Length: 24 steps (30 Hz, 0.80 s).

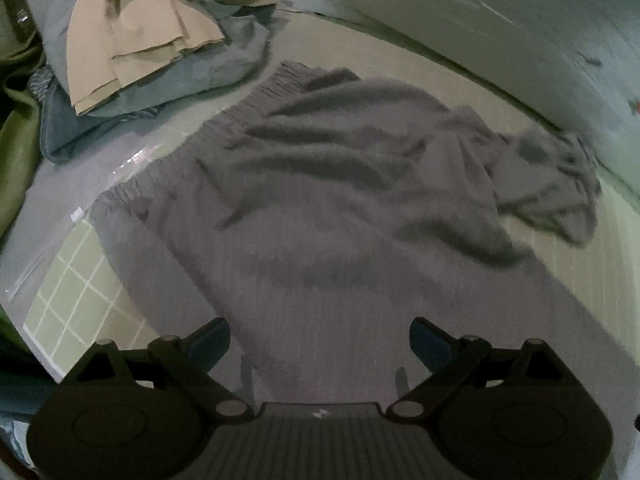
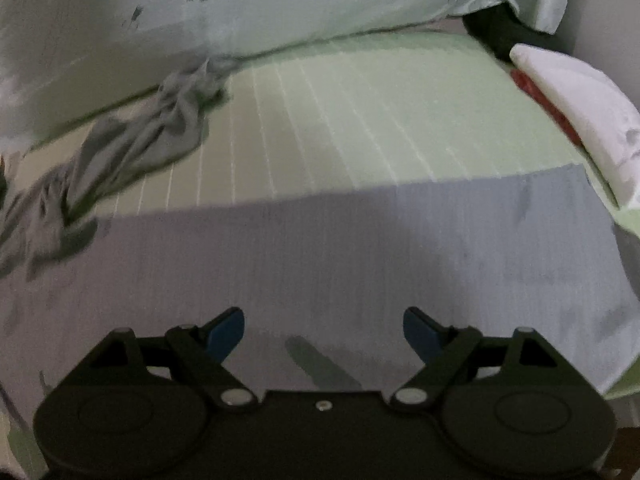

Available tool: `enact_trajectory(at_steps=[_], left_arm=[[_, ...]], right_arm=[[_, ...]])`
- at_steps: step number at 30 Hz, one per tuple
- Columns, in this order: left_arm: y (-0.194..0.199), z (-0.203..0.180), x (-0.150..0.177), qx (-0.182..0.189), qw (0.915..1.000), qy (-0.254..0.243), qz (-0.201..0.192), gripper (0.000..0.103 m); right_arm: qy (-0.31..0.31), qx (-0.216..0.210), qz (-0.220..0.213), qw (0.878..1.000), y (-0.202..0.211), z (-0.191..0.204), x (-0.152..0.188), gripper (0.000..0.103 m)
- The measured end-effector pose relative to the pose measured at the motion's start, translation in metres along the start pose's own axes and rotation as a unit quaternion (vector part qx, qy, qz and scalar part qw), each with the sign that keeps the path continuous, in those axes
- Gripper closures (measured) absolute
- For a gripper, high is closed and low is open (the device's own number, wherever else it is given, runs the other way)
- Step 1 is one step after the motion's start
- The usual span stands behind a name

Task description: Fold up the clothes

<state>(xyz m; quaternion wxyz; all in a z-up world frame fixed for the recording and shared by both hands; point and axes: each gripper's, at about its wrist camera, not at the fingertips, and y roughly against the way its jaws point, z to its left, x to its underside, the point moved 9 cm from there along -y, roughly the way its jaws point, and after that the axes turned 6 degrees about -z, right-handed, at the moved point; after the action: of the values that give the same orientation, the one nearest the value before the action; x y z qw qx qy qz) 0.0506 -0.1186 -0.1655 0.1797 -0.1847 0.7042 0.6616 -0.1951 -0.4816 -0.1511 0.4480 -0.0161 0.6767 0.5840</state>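
From my end the grey garment [image 1: 340, 208] looks like soft matt knit cloth with a fine rib, gathered along one edge and badly rumpled at the far end. The bed sheet [image 2: 360, 112] is smooth pale green cloth with thin white lines. The tan garment [image 1: 152, 36] reads as a flatter, crisper woven fabric. Both grippers, left [image 1: 320, 344] and right [image 2: 324, 332], are matt black plastic with shiny metal pivot pins and blue pads [image 2: 226, 332] that look rubbery.

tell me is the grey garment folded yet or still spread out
Spread out, not folded: the grey garment lies open and wrinkled on the green bed sheet, its far end bunched.
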Motion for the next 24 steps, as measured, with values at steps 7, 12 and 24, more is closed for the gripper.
enact_trajectory(at_steps=[7,12,24], left_arm=[[-0.03,-0.002,-0.036,-0.019,0.999,0.04,0.0,0.007],[-0.068,-0.006,-0.063,-0.034,0.9979,0.055,0.005,0.007],[-0.147,-0.003,-0.124,-0.089,0.9926,0.08,0.018,0.0]], right_arm=[[-0.016,-0.015,-0.027,0.999,-0.044,0.006,-0.064,0.016],[-0.008,-0.042,-0.042,0.998,-0.092,0.031,-0.117,0.016],[0.016,-0.132,-0.056,0.989,-0.215,0.112,-0.233,0.031]])
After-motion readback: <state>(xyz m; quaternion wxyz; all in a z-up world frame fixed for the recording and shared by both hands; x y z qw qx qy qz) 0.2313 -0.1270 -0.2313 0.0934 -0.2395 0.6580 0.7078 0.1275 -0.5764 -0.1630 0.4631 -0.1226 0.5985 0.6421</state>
